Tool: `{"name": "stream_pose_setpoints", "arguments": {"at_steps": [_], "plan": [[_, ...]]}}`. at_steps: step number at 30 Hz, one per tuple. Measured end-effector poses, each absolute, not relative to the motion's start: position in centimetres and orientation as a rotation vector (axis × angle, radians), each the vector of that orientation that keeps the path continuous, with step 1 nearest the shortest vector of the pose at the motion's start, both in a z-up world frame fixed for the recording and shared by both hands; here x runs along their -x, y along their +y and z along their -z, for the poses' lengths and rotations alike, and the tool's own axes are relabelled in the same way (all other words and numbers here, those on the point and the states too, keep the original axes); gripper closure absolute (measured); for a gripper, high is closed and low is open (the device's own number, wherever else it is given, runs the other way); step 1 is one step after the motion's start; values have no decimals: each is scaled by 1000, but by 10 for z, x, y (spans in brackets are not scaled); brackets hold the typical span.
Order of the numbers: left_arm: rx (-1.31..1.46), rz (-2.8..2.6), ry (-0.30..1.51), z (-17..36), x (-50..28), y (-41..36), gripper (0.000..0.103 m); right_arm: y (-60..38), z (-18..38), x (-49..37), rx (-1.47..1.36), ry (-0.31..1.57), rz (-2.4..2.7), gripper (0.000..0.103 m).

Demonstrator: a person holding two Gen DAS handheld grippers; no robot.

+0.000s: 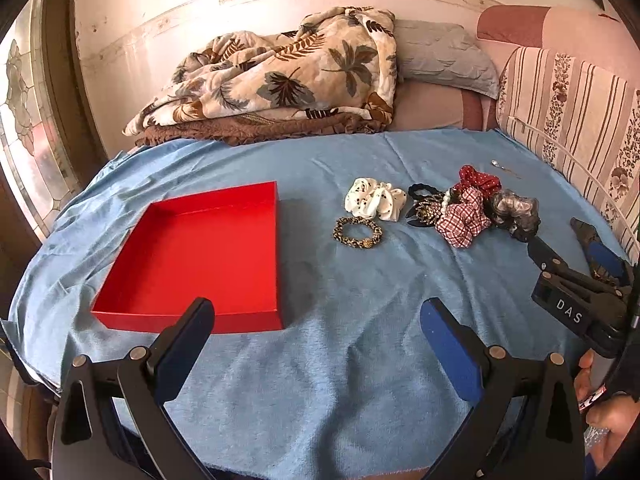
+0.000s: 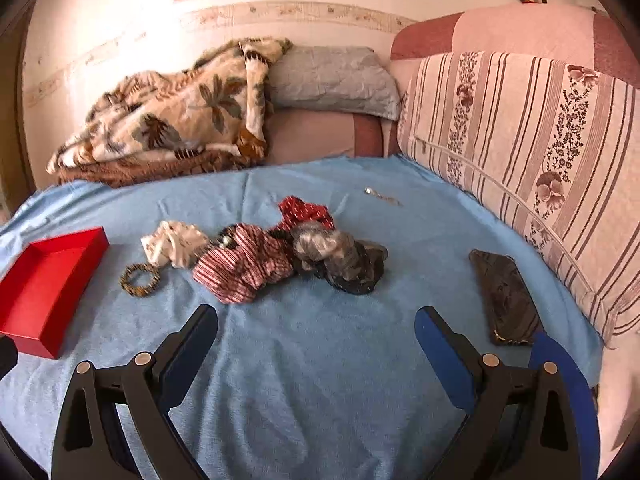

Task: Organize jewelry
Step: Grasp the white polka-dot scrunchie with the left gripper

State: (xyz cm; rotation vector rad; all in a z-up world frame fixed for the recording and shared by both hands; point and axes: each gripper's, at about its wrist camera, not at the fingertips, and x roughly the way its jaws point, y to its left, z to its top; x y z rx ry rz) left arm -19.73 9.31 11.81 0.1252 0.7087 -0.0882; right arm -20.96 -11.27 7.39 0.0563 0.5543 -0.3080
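Progress: nothing is sitting in the shallow red cardboard box [image 1: 192, 256] yet, so by my reading the sorting is only beginning.
Box: it is lying open at centre left of the left wrist view, on the light blue cloth [image 1: 340, 360] that is covering the surface.
Jewelry: a gold-and-black beaded bracelet [image 1: 357, 233] is lying alone just right of the box; a small silver chain piece [image 2: 380, 195] is sitting apart above the pile in the right wrist view.
Pile: a white dotted fabric scrunchie [image 1: 374, 199], a red-and-white checked scrunchie [image 2: 244, 264], a red dotted scrunchie [image 2: 306, 210] and a grey-black gauzy scrunchie [image 2: 340, 260] are bunching together at centre, touching one another, with black hair ties and a clip tangled between them.
Left tool [image 1: 318, 326]: its jaws are standing wide and holding nothing, hovering at the bottom of its frame near the box's lower right corner.
Right tool [image 2: 316, 330]: likewise spread wide and empty, pointing toward the pile.
Remaining: every piece is waiting to be moved.
Surroundings: a dark phone-like slab [image 2: 506, 298] is lying at the right; a leaf-print blanket [image 1: 280, 76] is heaped at the top.
Obstacles: the tangle is likely to drag neighbours along.
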Motion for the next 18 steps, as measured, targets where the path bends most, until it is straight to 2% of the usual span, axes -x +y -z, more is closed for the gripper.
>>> {"name": "stream_pose_setpoints", "arguments": {"at_steps": [7, 13, 18], "plan": [[-149, 78, 704, -128, 196, 112, 1, -104, -73, 204, -66, 625, 237, 2], [-139, 67, 724, -141, 160, 133, 1, -107, -75, 176, -81, 682, 183, 3], [-101, 129, 764, -151, 116, 127, 1, -121, -68, 136, -169, 777, 102, 20]]}}
